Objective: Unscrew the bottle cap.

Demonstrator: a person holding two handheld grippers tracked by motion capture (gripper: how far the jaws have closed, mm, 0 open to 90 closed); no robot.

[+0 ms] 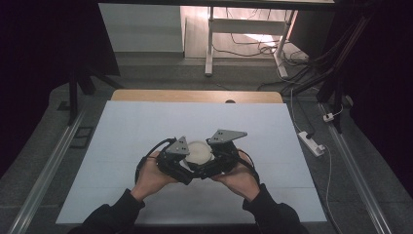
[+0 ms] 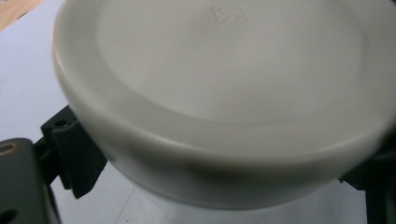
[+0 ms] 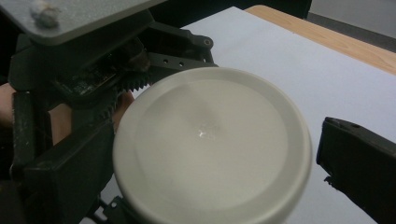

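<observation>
A round white jar with a smooth lid (image 1: 198, 152) hangs just above the white table cover between both grippers. My left gripper (image 1: 191, 161) comes in from the left, and its jaws press the jar's sides below the lid (image 2: 224, 93). My right gripper (image 1: 208, 160) faces it from the right. In the right gripper view its jaws stand on either side of the lid (image 3: 210, 144), the right one a small gap away from the rim. The left gripper's body (image 3: 93, 70) sits right behind the jar there. Both hands hold the grippers close together.
A white sheet (image 1: 146, 126) covers the table, with a wooden strip (image 1: 195, 96) along the far edge. A power strip (image 1: 311, 142) and cables lie on the floor to the right. Desk legs (image 1: 209, 48) stand beyond the table.
</observation>
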